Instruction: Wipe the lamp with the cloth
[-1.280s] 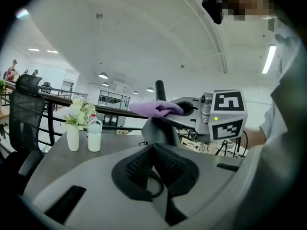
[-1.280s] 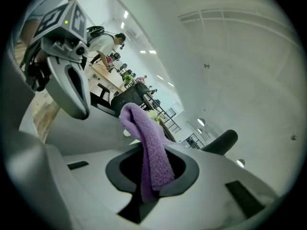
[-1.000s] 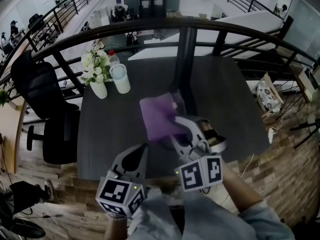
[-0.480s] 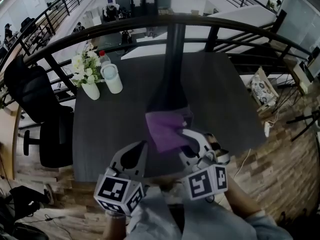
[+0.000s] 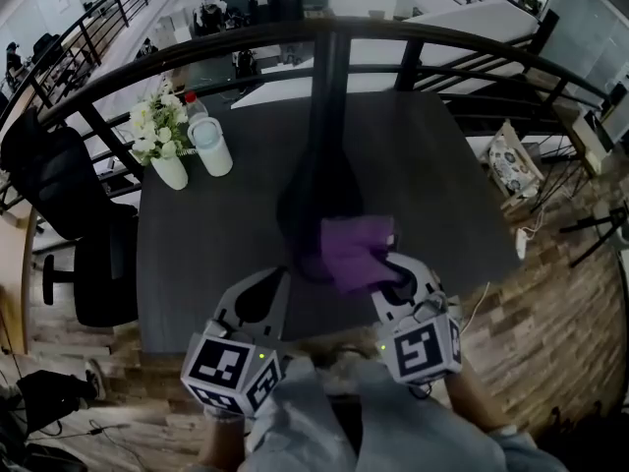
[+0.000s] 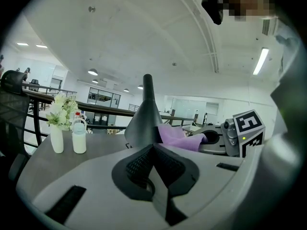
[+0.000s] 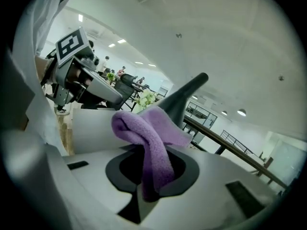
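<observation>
The right gripper [image 7: 148,163] has its fingers closed tight on a purple cloth [image 7: 149,137]. The soft, nubbly fabric is bunched in a thick fold between the dark ribbed pads and rolls out over the top. In the head view the cloth's free end lies against the lower right side of the lamp [image 5: 316,200], a smooth, dark cone that flares wide at the foot and narrows to a slim neck. It stands mid-worktop [image 5: 432,165], which is dark and matte.

The left gripper [image 6: 154,146] has its fingers shut together with nothing between them. It is held low at the near edge, left of the lamp and clear of it.

A white vase [image 5: 169,169] of pale flowers and a white bottle [image 5: 211,147] stand side by side at the far left corner.
</observation>
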`<state>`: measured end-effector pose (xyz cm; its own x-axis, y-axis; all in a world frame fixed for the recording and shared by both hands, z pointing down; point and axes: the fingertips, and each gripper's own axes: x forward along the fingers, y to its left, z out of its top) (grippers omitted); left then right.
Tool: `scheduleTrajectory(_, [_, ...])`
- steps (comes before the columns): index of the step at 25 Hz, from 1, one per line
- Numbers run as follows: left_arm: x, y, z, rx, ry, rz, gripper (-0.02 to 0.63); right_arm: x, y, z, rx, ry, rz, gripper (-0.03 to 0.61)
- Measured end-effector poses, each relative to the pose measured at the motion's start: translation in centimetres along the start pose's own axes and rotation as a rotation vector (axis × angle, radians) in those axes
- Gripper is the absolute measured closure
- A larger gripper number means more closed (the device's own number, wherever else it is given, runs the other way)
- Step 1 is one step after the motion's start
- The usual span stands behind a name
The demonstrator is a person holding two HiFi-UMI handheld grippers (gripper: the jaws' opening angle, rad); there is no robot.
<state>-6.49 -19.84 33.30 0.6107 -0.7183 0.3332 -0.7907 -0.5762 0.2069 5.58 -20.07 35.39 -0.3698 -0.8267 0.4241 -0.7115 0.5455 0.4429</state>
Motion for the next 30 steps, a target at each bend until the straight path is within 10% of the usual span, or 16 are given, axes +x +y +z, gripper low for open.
scheduleTrajectory(12, [0.4,-0.7,-0.3,0.009,-0.011,-0.021,0.601,-1.3,-2.6,-4.4,0.265,0.048,-0.107,0.528])
scheduleTrajectory(23, [0.4,-1.6,-1.3,0.014,0.003,-0.050,0.601,-1.2,0.9,-6.5,0.556,0.049,0.020,0.528])
scheduleTrajectory(30, [0.8,-1.8,-1.8,0.009,0.010,-0.054,0.602,-1.1,0.8,-6.0,0.537,0.053,0.015,0.528])
